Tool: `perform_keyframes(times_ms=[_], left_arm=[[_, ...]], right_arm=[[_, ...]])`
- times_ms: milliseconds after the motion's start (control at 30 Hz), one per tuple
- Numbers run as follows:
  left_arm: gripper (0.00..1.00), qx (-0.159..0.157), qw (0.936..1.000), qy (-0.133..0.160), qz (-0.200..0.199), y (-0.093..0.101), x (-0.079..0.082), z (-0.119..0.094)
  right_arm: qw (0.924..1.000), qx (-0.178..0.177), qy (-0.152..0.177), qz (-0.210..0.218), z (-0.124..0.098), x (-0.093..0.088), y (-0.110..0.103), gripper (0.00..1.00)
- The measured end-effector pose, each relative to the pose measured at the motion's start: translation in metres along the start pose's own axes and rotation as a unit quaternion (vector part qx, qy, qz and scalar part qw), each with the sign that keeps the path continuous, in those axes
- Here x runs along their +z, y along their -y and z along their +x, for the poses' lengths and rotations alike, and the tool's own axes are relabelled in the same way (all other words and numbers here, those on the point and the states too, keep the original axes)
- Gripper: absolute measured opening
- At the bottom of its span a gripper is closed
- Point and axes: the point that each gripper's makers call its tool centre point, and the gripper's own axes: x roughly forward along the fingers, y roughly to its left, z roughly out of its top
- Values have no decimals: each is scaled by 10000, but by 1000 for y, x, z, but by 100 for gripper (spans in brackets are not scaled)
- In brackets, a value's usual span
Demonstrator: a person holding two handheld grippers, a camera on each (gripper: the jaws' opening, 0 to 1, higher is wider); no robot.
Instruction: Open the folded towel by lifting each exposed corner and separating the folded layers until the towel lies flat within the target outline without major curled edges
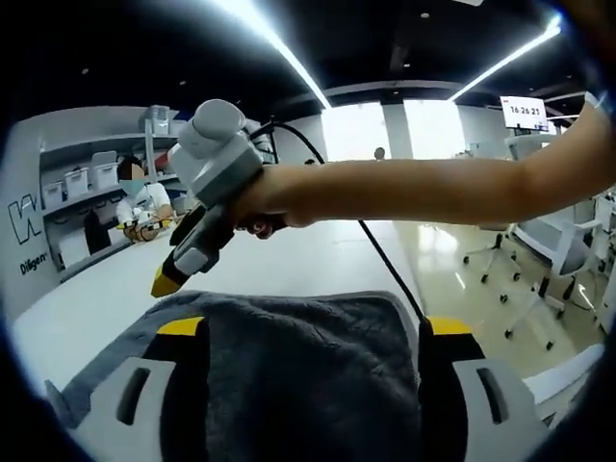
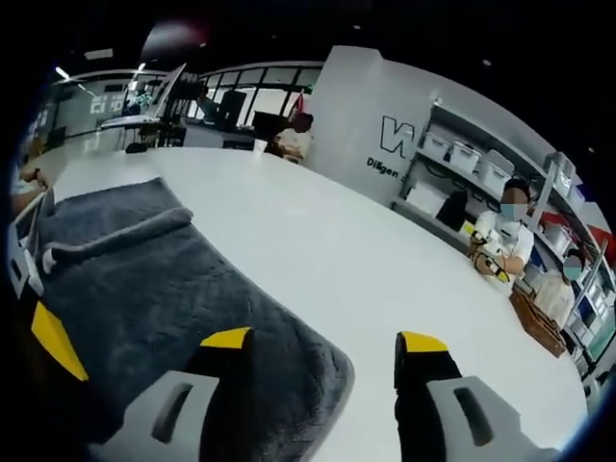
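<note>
Dark grey towel (image 1: 308, 375), plush and fuzzy. Spread over the white table (image 1: 289, 260), lying partly opened. In the left gripper view, draped across the foreground with a rounded, slightly raised far edge and one corner running off toward the lower left. In the right gripper view (image 2: 164, 289), stretched away to the far left, with a thick rolled fold (a curled layer, paler along its rim) crossing it near the far end; near corner rounded, lying flat on the tabletop. No target outline discernible.
</note>
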Motion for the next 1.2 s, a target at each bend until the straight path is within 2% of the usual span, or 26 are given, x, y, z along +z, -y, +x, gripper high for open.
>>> perform_keyframes(times_ms=[233,433,567,900,1067,1200], left_arm=[[85,-6,10000,5,51,-3,2,-12],[84,221,9996,44,150,-18,4,-28],[83,293,9995,-26,134,-24,-3,-36],[81,364,9992,-164,92,-25,-16,-48],[80,577,9975,-361,185,-34,-29,-60],[80,685,9967,-386,180,-38,-32,-70]], right_arm=[[9999,111,59,30,8,8,-11,54],[9996,288,3,-36,20,15,-27,53],[9988,476,26,-59,24,22,-41,52],[9980,597,105,-157,28,37,-55,50],[9977,653,140,-133,30,40,-61,49],[9976,677,151,-82,31,40,-67,49]])
